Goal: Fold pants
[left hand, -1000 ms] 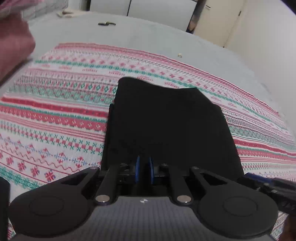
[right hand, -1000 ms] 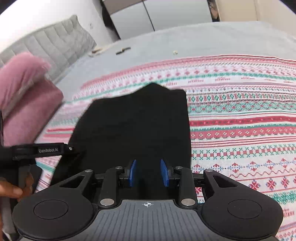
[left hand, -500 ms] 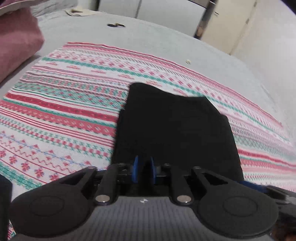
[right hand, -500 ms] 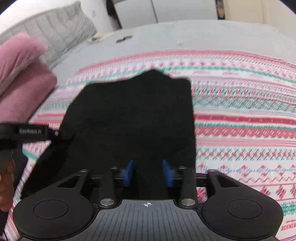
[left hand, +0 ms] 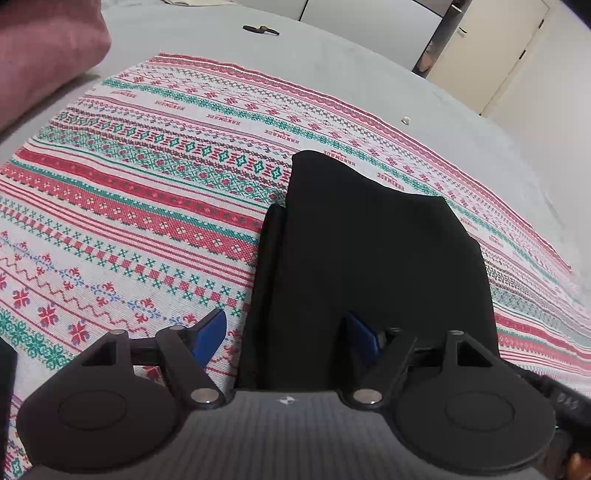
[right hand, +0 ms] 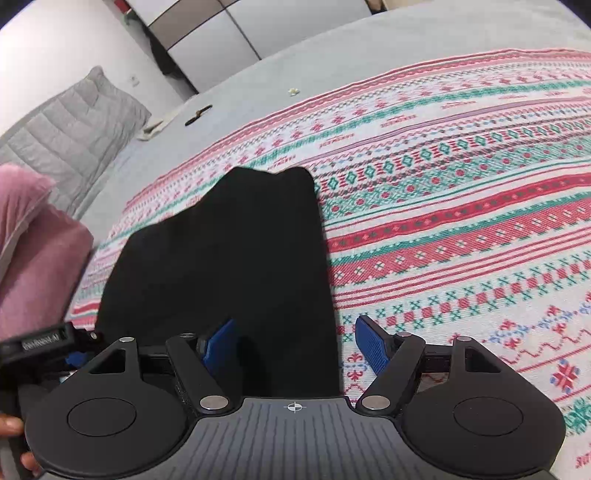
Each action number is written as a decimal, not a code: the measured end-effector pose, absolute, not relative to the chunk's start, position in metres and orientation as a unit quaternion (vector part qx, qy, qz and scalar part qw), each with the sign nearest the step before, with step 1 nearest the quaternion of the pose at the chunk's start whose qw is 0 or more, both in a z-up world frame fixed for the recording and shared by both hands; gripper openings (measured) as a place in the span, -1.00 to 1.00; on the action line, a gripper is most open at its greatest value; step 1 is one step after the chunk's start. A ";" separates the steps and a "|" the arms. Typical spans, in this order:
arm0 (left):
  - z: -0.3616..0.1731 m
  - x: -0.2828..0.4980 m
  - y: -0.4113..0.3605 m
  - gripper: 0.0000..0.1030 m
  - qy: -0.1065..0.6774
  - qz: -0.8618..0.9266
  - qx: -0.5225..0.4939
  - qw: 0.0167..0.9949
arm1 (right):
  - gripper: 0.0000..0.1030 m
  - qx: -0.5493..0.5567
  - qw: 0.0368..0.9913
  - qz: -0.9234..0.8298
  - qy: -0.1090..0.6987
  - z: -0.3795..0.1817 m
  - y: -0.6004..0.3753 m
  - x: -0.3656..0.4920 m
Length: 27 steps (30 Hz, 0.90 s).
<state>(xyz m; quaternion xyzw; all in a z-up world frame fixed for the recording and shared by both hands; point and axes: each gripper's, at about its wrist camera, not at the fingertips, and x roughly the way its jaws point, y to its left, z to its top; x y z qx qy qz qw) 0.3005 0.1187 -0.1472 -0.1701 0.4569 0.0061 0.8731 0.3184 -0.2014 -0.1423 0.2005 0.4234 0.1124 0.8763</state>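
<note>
The black pants [left hand: 373,258] lie folded into a compact rectangle on a red, green and white patterned cloth [left hand: 147,184]. They also show in the right wrist view [right hand: 221,266]. My left gripper [left hand: 286,339] is open and empty, with the pants' near left edge between its blue pads. My right gripper [right hand: 295,341] is open and empty, straddling the pants' near right edge. The left gripper's body [right hand: 40,341] shows at the left edge of the right wrist view.
The patterned cloth lies on a grey bed [left hand: 332,62]. Pink pillows [left hand: 40,55] sit at the left, with a grey quilted pillow [right hand: 70,136] behind. A small dark object [left hand: 260,30] lies on the far bed. Wardrobe doors [left hand: 491,48] stand beyond.
Both grippers have opened wide; the left was shut on the pants' near edge and has let go. The pants now lie flat on the cloth.
</note>
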 end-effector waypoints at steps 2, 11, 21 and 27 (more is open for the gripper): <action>-0.149 0.301 0.118 0.84 0.460 0.002 -0.172 0.871 | 0.42 0.186 0.882 0.116 0.417 -0.144 -0.196 0.319; -0.157 0.304 0.115 0.96 0.469 -0.020 -0.204 0.859 | 0.45 0.224 0.874 0.130 0.411 -0.148 -0.199 0.325; -0.161 0.303 0.114 0.68 0.461 -0.038 -0.213 0.861 | -0.56 0.190 0.890 0.117 0.397 -0.145 -0.190 0.321; -0.157 0.297 0.114 -0.01 0.445 -0.055 -0.230 0.864 | -0.76 0.134 0.913 0.118 0.366 -0.127 -0.175 0.313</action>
